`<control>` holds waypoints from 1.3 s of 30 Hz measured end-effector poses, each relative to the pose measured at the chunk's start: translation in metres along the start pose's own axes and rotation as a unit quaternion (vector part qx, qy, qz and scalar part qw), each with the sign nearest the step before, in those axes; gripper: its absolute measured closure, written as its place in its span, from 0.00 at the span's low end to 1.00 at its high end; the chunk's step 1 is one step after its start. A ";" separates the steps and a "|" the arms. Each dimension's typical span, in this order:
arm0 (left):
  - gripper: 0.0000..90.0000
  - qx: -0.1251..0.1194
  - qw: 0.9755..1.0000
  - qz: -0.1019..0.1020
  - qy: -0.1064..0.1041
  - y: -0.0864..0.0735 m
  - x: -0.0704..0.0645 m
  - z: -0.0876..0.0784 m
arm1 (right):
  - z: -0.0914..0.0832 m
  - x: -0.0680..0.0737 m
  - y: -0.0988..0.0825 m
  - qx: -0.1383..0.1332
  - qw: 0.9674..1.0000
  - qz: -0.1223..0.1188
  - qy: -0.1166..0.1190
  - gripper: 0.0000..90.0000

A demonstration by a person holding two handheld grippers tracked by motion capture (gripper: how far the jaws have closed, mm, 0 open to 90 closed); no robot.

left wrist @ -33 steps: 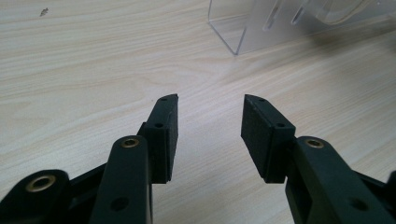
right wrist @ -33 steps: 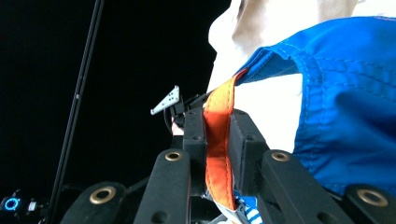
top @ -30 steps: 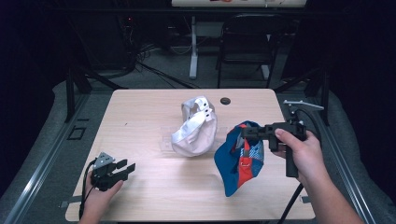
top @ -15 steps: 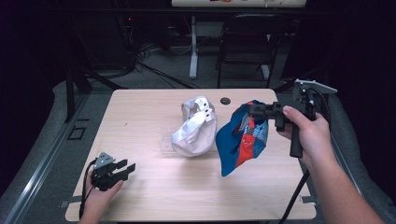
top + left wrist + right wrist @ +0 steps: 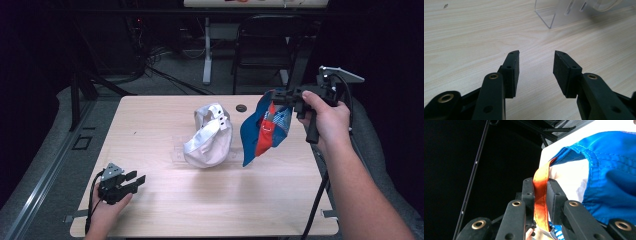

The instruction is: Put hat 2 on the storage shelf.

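A blue, red and white cap (image 5: 265, 127) hangs in the air over the right part of the table. My right gripper (image 5: 276, 95) is shut on its orange strap (image 5: 541, 197), which runs between the two pads, with the blue crown (image 5: 609, 177) beside them. A white cap (image 5: 209, 137) sits on a clear plastic stand (image 5: 176, 152) at the table's middle. My left gripper (image 5: 141, 179) rests low at the table's front left, open, with bare wood between its jaws (image 5: 536, 67). The clear stand (image 5: 564, 12) shows ahead of it.
The light wooden table (image 5: 150, 120) has a small dark round hole (image 5: 241, 107) near its far edge. Behind the table stand a dark chair (image 5: 265, 45) and a white pole (image 5: 206, 50), with cables on the floor. Cables trail from both grippers.
My right gripper has lifted the blue cap up and toward the far right edge of the table; the cap now hangs off the table. The left gripper has stayed put.
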State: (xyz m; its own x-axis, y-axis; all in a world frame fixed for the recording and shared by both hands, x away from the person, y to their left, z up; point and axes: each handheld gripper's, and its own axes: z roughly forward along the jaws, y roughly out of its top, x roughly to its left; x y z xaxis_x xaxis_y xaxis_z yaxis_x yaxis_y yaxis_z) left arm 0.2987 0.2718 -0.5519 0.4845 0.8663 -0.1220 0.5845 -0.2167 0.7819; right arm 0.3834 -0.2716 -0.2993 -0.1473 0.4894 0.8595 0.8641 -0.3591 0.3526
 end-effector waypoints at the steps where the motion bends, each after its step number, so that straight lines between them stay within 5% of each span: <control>1: 0.63 0.006 1.000 0.001 -0.001 0.000 0.000 -0.001 | 0.002 -0.001 0.002 -0.004 1.000 0.005 -0.002 0.87; 17: 0.63 0.000 1.000 -0.003 -0.003 0.000 0.001 0.000 | 0.035 -0.008 0.022 -0.018 0.999 0.040 -0.012 0.87; 25: 0.63 0.000 1.000 -0.002 -0.002 0.000 0.000 -0.001 | 0.038 0.006 0.021 -0.008 0.999 0.019 -0.027 0.87; 39: 0.63 0.002 1.000 -0.003 -0.001 0.000 0.001 0.000 | 0.050 -0.008 0.023 -0.010 0.999 0.029 -0.034 0.87</control>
State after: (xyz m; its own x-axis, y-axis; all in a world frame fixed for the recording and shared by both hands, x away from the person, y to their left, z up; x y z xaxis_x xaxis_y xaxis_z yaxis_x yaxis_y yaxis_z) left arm 0.2993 0.2729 -0.5515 0.4829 0.8664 -0.1273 0.5892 -0.2139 0.7792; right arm 0.4282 -0.2437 -0.3164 -0.0640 0.5209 0.8512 0.8600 -0.4040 0.3118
